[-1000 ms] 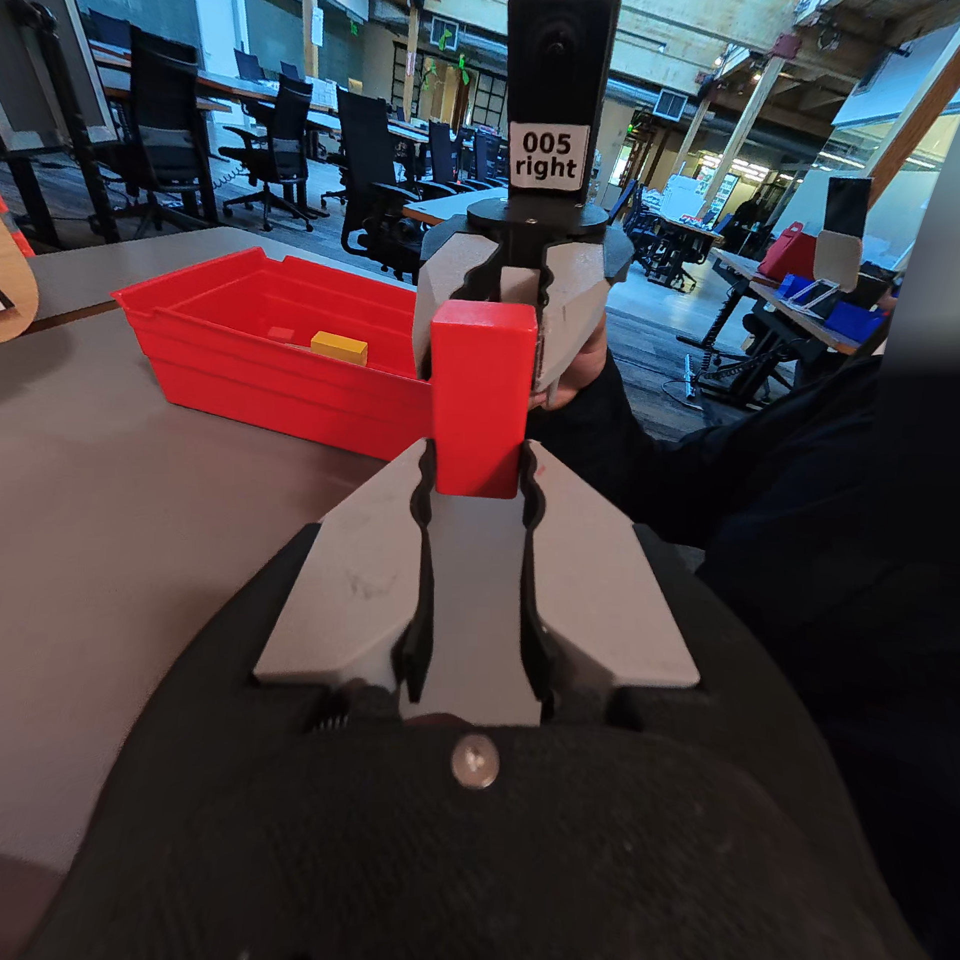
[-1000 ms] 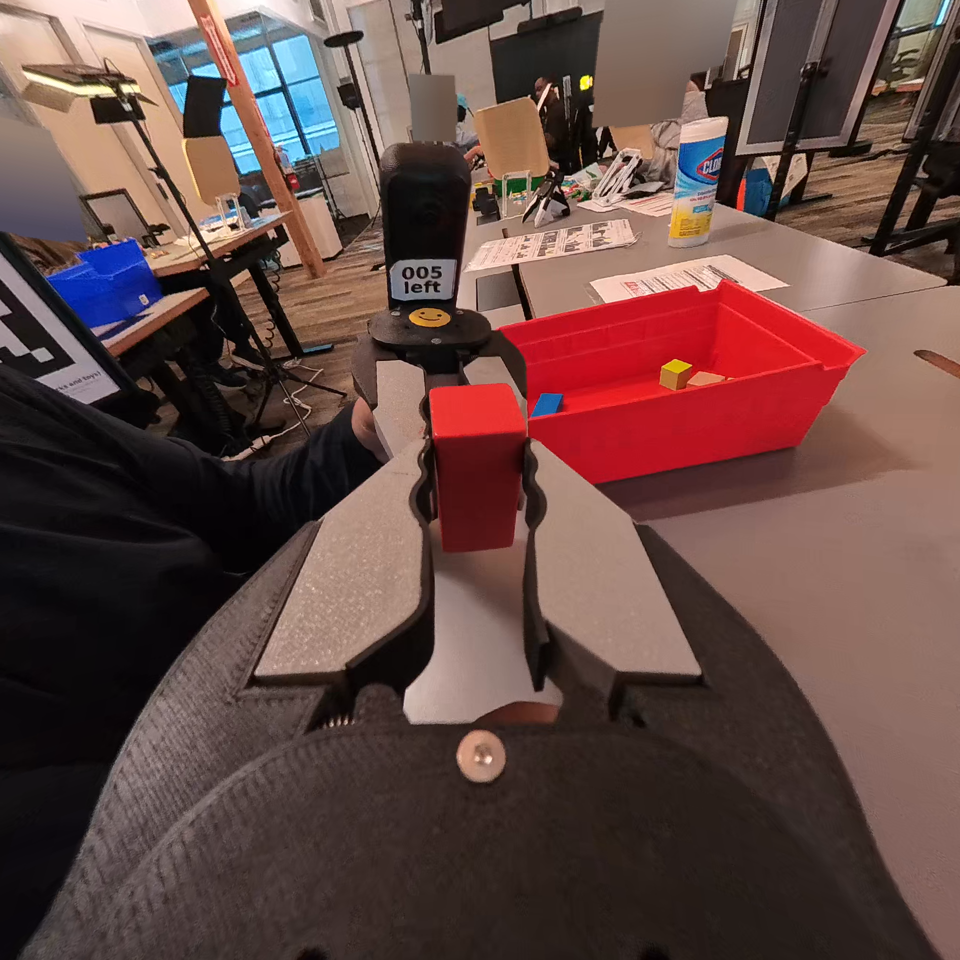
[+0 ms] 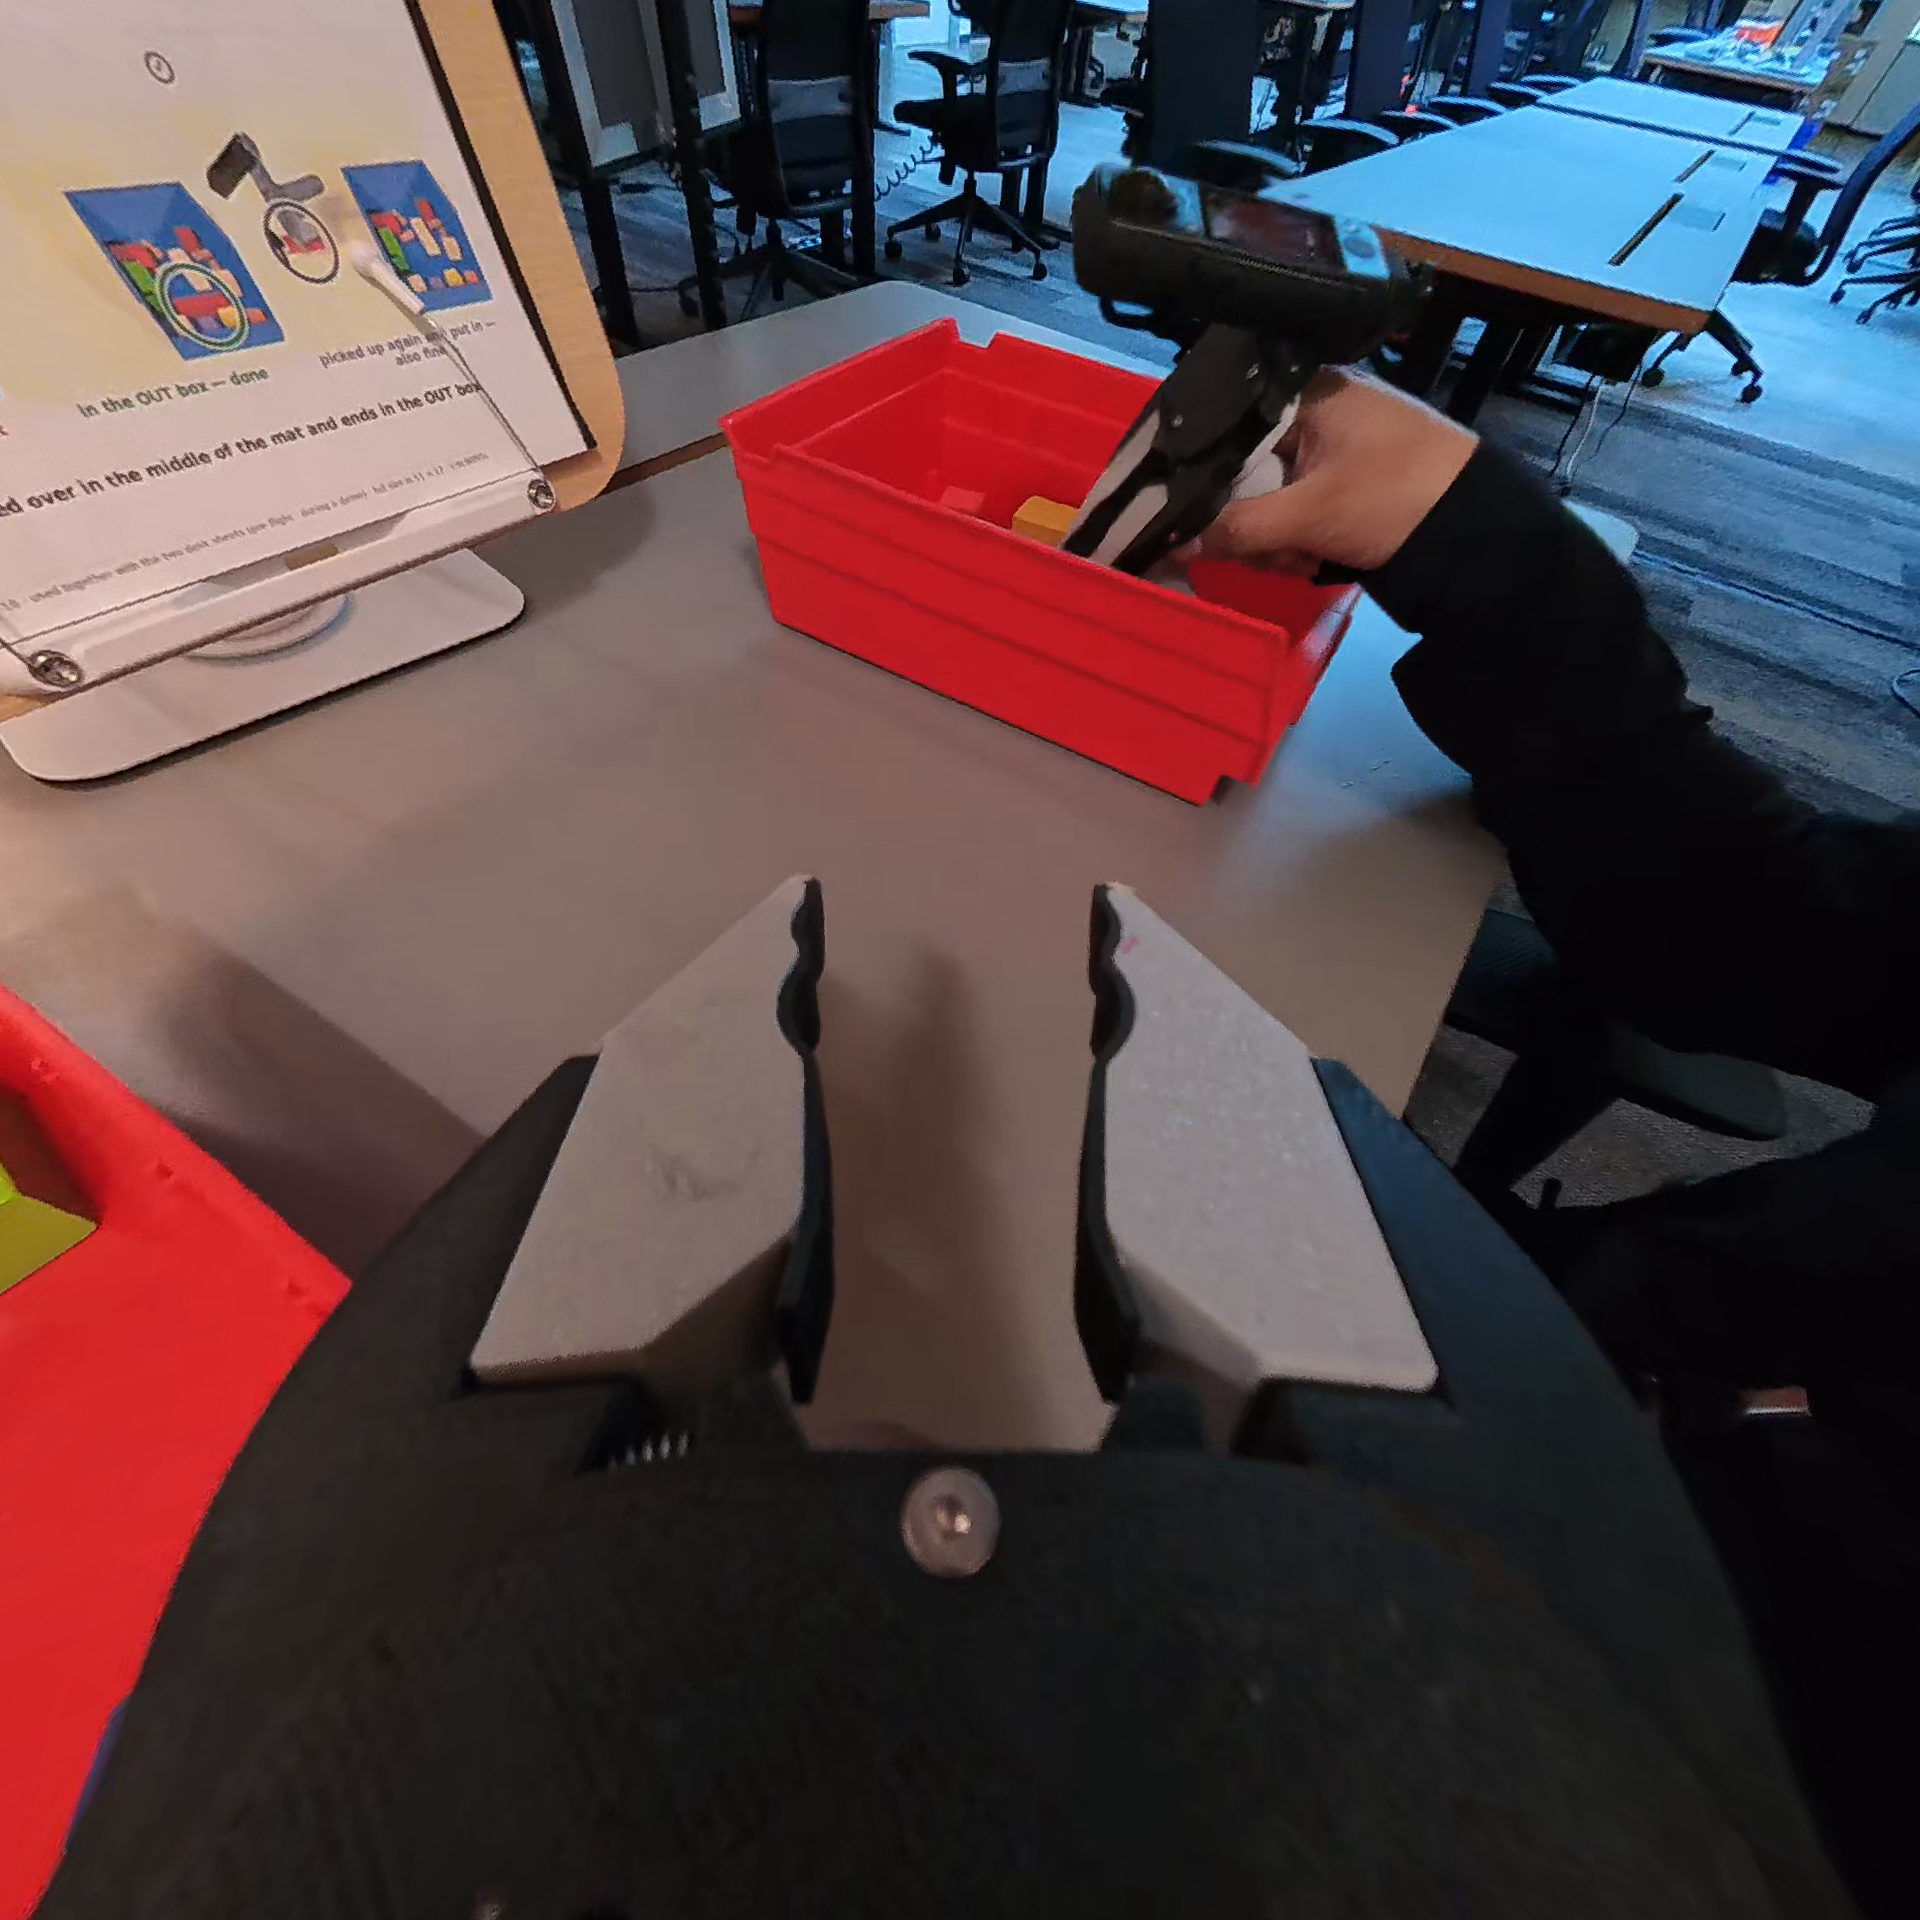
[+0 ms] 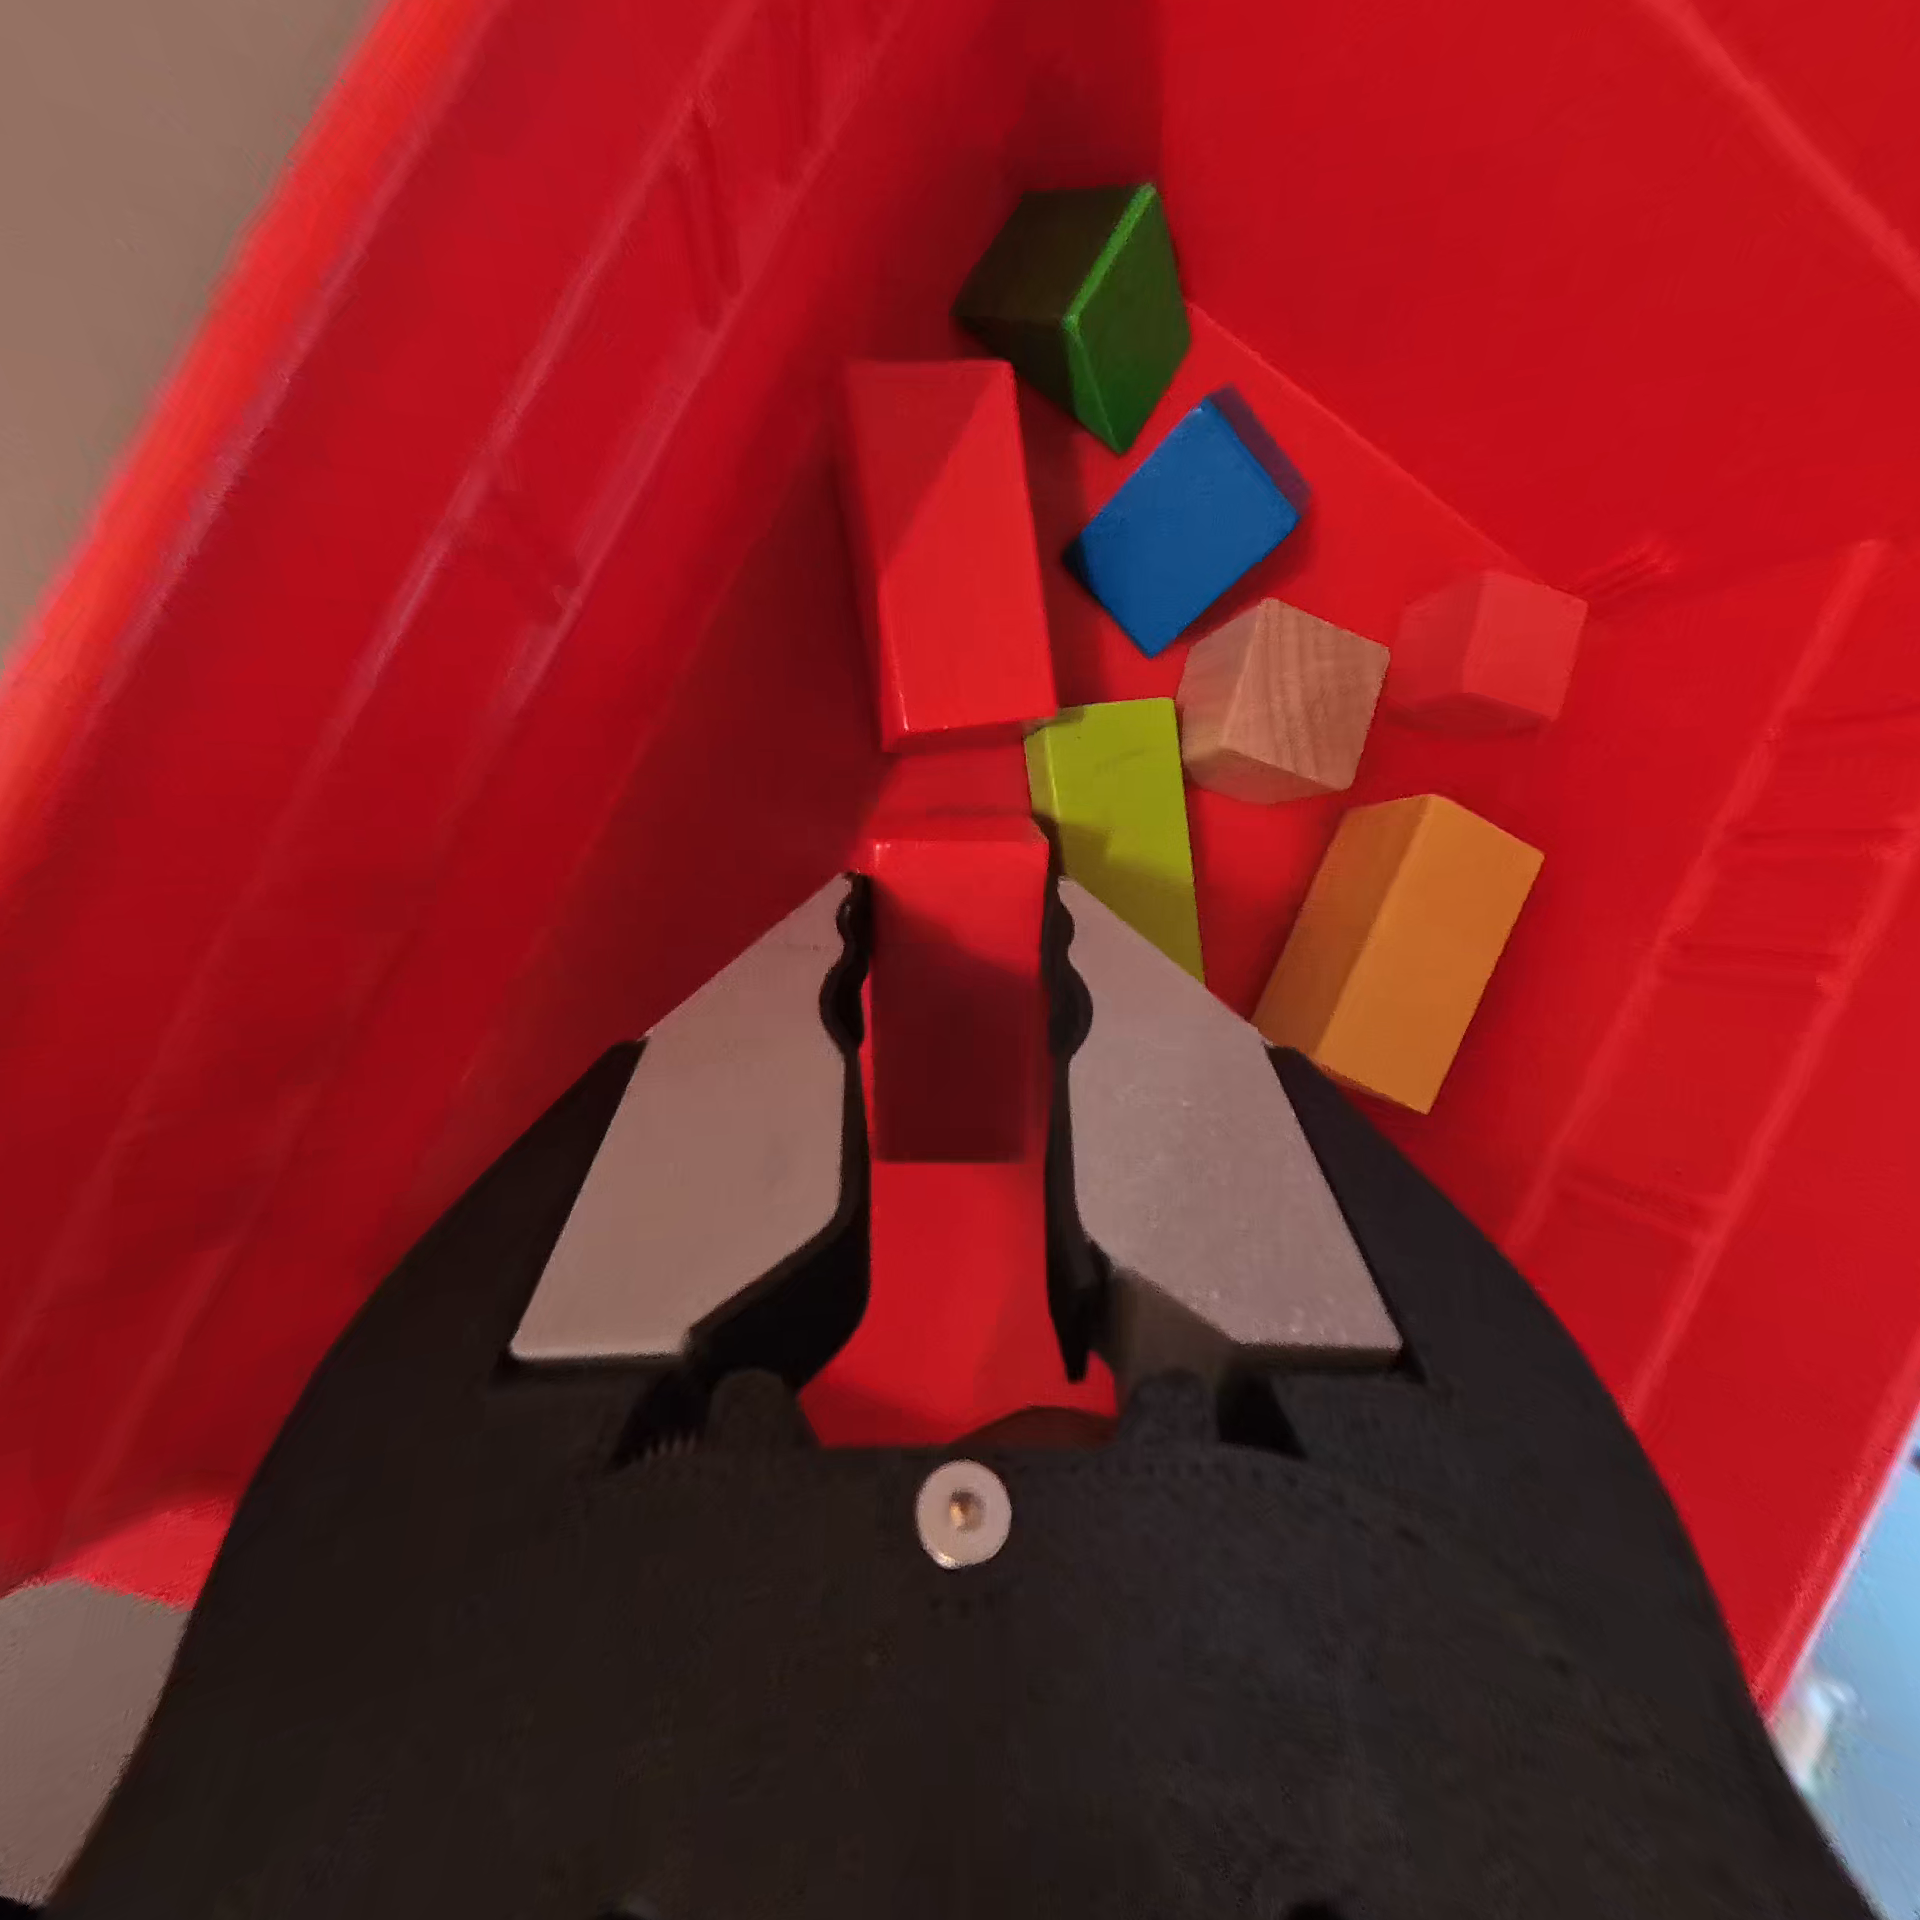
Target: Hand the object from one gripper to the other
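Observation:
My right gripper (image 4: 956,914) is shut on a red block (image 4: 956,997), both pads pressed against its sides. It points down into a red bin (image 4: 468,727), close above the bin's floor. In the left wrist view the right gripper (image 3: 1132,520) reaches into that red bin (image 3: 997,644) from the right, its fingertips hidden behind the bin's wall. My left gripper (image 3: 956,914) is open and empty above the grey table (image 3: 520,831), well short of the bin.
Inside the bin lie several blocks: a red one (image 4: 945,551), green (image 4: 1091,301), blue (image 4: 1184,520), wooden (image 4: 1278,696), lime (image 4: 1122,821) and orange (image 4: 1392,945). A sign on a white stand (image 3: 260,343) is at the left. Another red bin's corner (image 3: 125,1351) is near left. The grippers' ends are close to 35 cm from one another.
The left gripper opened and let go of the red block, then drew back over the table. The right gripper kept the block and carried it down into the red bin.

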`<state>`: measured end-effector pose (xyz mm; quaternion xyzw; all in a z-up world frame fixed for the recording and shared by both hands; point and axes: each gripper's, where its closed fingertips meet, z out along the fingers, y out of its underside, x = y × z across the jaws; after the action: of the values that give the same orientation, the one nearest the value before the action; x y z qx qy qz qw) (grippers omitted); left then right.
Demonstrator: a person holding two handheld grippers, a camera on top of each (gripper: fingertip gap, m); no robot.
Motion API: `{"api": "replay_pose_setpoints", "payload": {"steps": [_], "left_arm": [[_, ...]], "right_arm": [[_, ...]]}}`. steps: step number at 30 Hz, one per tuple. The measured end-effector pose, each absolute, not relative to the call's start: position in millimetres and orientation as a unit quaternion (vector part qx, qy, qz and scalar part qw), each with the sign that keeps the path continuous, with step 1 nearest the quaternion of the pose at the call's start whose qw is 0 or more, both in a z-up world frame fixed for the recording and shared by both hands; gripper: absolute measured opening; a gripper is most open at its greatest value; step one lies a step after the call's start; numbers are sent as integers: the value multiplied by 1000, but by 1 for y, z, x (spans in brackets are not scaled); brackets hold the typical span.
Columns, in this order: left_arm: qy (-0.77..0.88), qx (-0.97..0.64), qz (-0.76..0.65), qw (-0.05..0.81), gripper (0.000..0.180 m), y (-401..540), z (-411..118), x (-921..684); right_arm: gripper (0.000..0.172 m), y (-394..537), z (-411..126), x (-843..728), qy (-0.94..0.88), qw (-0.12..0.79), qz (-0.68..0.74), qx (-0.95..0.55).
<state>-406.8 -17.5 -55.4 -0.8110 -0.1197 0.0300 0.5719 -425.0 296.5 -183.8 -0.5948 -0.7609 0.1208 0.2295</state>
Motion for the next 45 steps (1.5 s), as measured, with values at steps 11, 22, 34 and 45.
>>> {"api": "replay_pose_setpoints", "payload": {"steps": [11, 22, 34, 45], "left_arm": [[-297, -808, 174, 478, 56, -135, -65, -489], [-344, -819, 143, 437, 56, -182, -79, -607], [-261, -950, 91, 146, 55, -167, -182, -677], [-233, -947, 123, 185, 30, -157, -175, -665]], "right_arm": [[43, 302, -167, -431, -740, 258, 154, -602], [43, 284, -106, -437, -708, 322, 275, -566], [43, 276, -77, -430, -701, 351, 315, -535], [40, 257, -60, -423, -705, 346, 356, -506]]}}
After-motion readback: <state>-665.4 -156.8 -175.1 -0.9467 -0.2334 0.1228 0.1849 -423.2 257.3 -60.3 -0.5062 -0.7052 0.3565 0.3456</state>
